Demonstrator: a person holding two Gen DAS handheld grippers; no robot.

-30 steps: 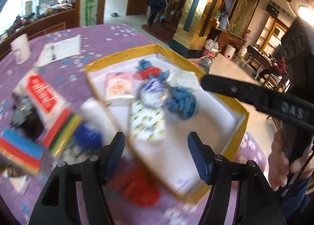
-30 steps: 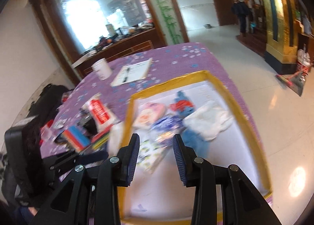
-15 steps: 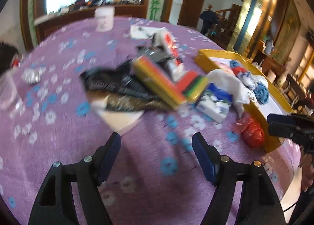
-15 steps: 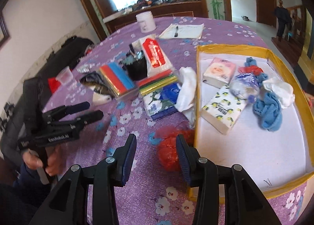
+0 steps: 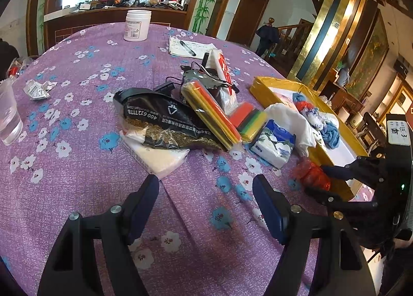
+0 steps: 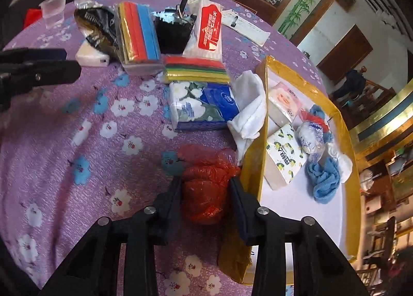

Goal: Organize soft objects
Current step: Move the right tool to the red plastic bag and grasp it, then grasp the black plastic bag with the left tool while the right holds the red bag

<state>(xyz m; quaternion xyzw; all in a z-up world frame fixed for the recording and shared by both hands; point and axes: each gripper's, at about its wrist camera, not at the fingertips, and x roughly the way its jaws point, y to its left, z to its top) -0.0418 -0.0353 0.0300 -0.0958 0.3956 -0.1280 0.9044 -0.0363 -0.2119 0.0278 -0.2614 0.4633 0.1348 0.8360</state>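
A crumpled red plastic bag [image 6: 206, 185] lies on the purple tablecloth beside the gold-rimmed tray [image 6: 254, 167]. My right gripper [image 6: 205, 189] is open with its fingers either side of the red bag; it also shows in the left wrist view [image 5: 320, 180] at the bag [image 5: 311, 173]. My left gripper [image 5: 205, 200] is open and empty over bare cloth. The tray [image 5: 258, 84] holds tissue packs [image 6: 284, 156], a blue cloth [image 6: 324, 180] and other soft items. A blue tissue pack [image 6: 201, 107] and white cloth [image 6: 251, 107] lie beside the tray.
Sponge packs [image 6: 138, 35] [image 6: 196, 69], a black bag [image 5: 165, 120], a red-and-white tissue pack [image 6: 209, 32], a white jar [image 5: 136, 25], a notepad [image 5: 191, 47] and a water cup [image 5: 7, 115] stand on the table.
My right gripper has dropped down and forward until its fingers straddle the red bag. My left gripper has swung away from the tray and settled low over the tablecloth.
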